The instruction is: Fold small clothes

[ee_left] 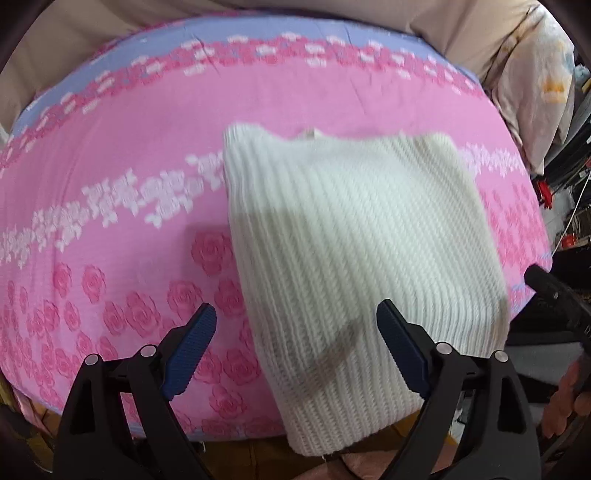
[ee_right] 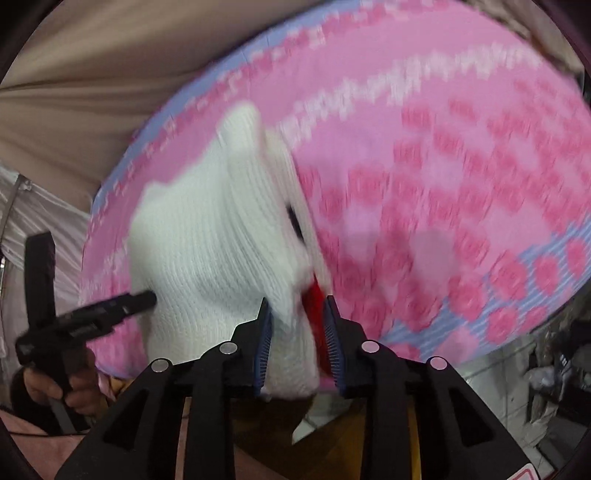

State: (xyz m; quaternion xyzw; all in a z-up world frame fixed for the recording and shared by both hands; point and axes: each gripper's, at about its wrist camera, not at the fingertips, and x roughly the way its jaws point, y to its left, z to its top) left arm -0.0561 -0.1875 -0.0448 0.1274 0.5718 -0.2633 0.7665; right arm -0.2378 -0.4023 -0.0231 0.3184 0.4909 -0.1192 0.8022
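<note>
A white ribbed knit garment (ee_left: 351, 240) lies folded on the pink rose-print bedsheet (ee_left: 110, 177), and its near end hangs over the bed's front edge. My left gripper (ee_left: 295, 310) hovers over that near end, jaws wide open and holding nothing. In the right wrist view the garment (ee_right: 207, 229) is blurred. My right gripper (ee_right: 296, 302) stands partly open around the garment's near corner and a red patch (ee_right: 314, 295). The pads do not visibly press on either. A hand (ee_right: 55, 387) holds the left gripper's body (ee_right: 96, 314) at the left.
Beige fabric (ee_left: 461, 33) rises behind the bed and a printed pillow (ee_left: 535, 92) leans at the far right. Dark clutter (ee_left: 569, 192) fills the right side beyond the mattress edge. A brown wooden edge (ee_left: 258, 454) shows below the bed's front.
</note>
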